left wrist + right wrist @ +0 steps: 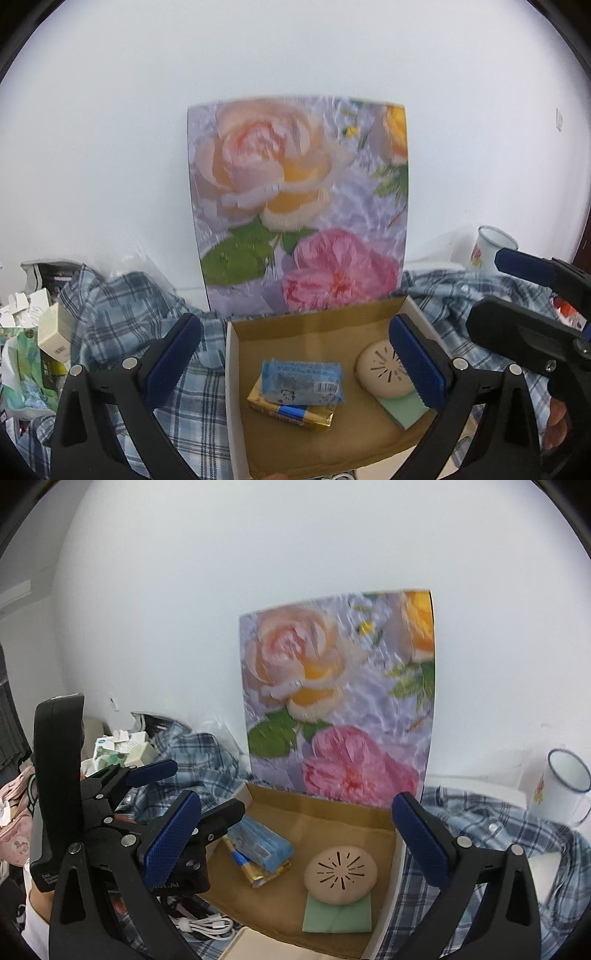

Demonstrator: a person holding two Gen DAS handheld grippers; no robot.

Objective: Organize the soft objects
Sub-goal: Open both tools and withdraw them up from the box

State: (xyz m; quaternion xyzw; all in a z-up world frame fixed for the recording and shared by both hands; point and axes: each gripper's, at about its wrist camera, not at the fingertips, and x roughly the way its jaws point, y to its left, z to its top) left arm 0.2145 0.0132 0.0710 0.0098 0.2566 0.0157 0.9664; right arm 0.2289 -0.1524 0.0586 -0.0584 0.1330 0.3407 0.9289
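Note:
An open cardboard box lies on a blue plaid shirt. In it, a blue soft packet rests on a gold packet. Beside them a beige round vented disc sits on a green pad. My left gripper is open over the box's left side, holding nothing. My right gripper is open above the box's right part, also holding nothing.
A flower picture leans on the white wall right behind the box. A white enamel mug stands at the right. Cartons and packets pile up at the left. A white cable lies near the box's front.

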